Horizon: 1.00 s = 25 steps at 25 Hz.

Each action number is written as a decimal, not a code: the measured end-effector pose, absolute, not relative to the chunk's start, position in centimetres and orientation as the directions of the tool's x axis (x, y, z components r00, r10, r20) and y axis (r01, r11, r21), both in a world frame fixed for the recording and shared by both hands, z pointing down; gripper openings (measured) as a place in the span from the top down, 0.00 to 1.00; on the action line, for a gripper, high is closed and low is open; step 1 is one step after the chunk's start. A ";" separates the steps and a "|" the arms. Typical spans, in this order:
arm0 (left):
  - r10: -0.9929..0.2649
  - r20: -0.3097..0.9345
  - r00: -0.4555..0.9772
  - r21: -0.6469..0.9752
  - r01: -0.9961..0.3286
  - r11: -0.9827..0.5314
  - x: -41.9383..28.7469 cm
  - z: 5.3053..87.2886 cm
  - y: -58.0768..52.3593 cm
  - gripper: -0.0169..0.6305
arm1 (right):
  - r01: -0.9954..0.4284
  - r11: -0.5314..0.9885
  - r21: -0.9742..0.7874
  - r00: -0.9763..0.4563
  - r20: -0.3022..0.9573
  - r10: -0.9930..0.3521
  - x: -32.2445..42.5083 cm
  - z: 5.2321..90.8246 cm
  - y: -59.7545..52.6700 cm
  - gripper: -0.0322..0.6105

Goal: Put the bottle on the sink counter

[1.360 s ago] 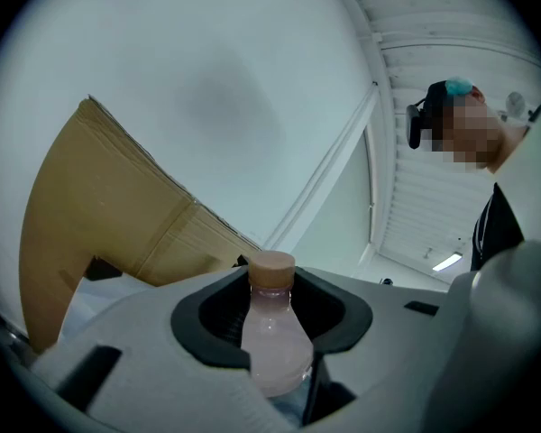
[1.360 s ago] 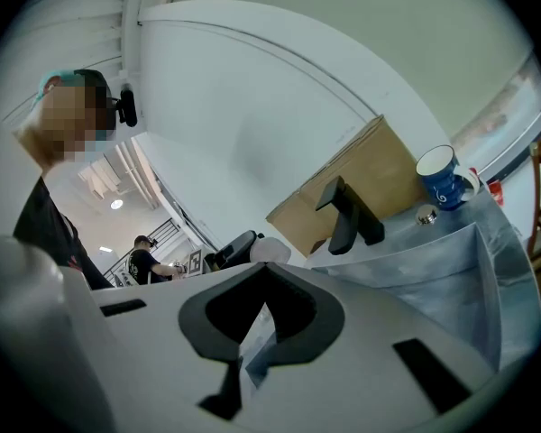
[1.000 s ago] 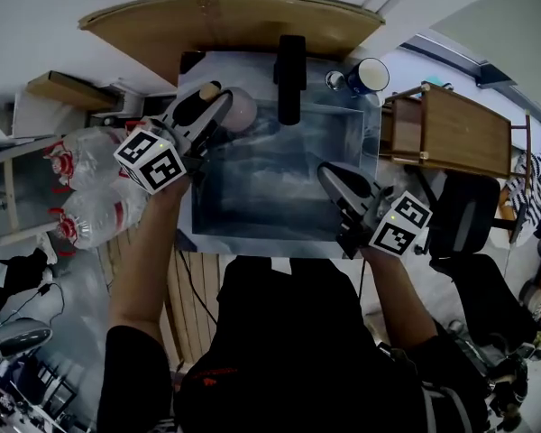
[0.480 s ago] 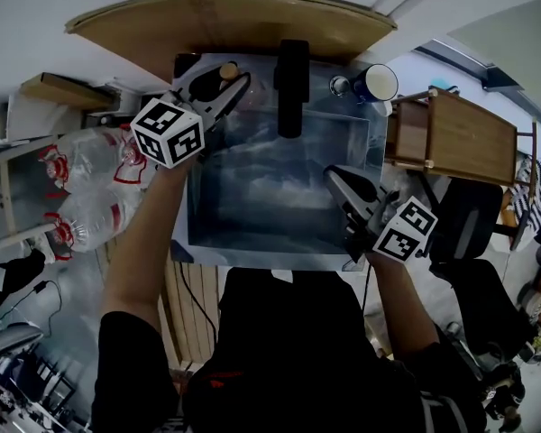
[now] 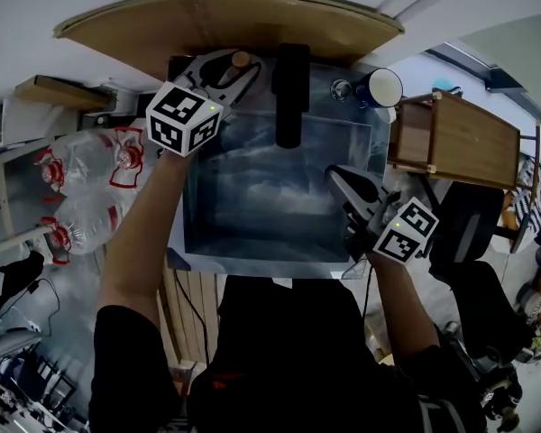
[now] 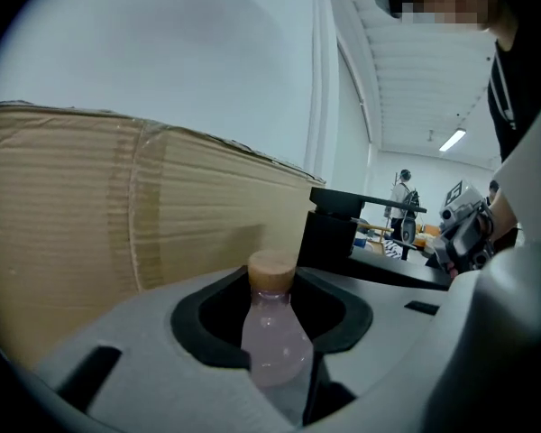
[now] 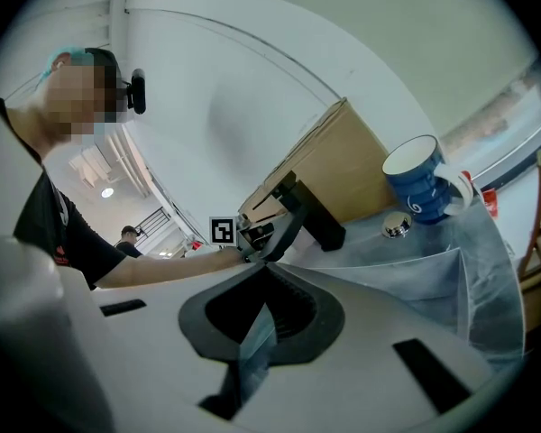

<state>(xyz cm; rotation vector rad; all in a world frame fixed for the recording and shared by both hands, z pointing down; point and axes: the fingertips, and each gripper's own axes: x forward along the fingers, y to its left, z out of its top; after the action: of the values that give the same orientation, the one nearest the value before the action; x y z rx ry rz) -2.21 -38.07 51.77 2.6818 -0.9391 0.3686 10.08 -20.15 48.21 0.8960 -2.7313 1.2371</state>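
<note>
Left gripper [image 6: 272,282] around pale pink bottle [image 6: 272,336] with tan cap

We take this for a lab or test workspace, not a real kitchen. The stainless steel sink basin [image 5: 270,201] with its black block-shaped faucet [image 5: 293,88] is backed only by a brown corrugated cardboard sheet [image 5: 225,21], which makes it look like a mock-up. Beside it we see large clear plastic water jugs with red labels [image 5: 81,165] lying on the floor and a black office chair [image 5: 460,224]. In the left gripper view, a person [image 6: 403,197] stands among desks under white strip ceiling lights [image 6: 453,140].
</note>
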 end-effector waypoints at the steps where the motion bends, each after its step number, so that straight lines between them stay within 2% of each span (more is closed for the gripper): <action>1: -0.568 0.332 0.753 0.156 -0.637 -0.754 -2.1 51.9 -38.3 0.76 | -0.506 0.523 -0.686 -0.836 0.238 -0.495 10.1 48.4 -20.3 0.95; 14: -0.567 0.376 0.733 0.018 -0.618 -0.786 -1.1 52.7 -39.0 0.76 | -0.510 0.510 -0.693 -0.833 0.249 -0.493 10.4 49.5 -20.8 0.95; 25: -0.564 0.375 0.736 0.019 -0.614 -0.789 -0.9 53.2 -39.2 0.76 | -0.508 0.501 -0.701 -0.834 0.253 -0.491 10.4 49.9 -21.1 0.95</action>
<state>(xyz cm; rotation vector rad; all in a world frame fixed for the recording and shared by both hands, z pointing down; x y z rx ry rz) -0.95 -39.21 53.20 2.7938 -0.9533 0.5351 10.38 -21.11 49.91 0.8995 -2.7038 1.2729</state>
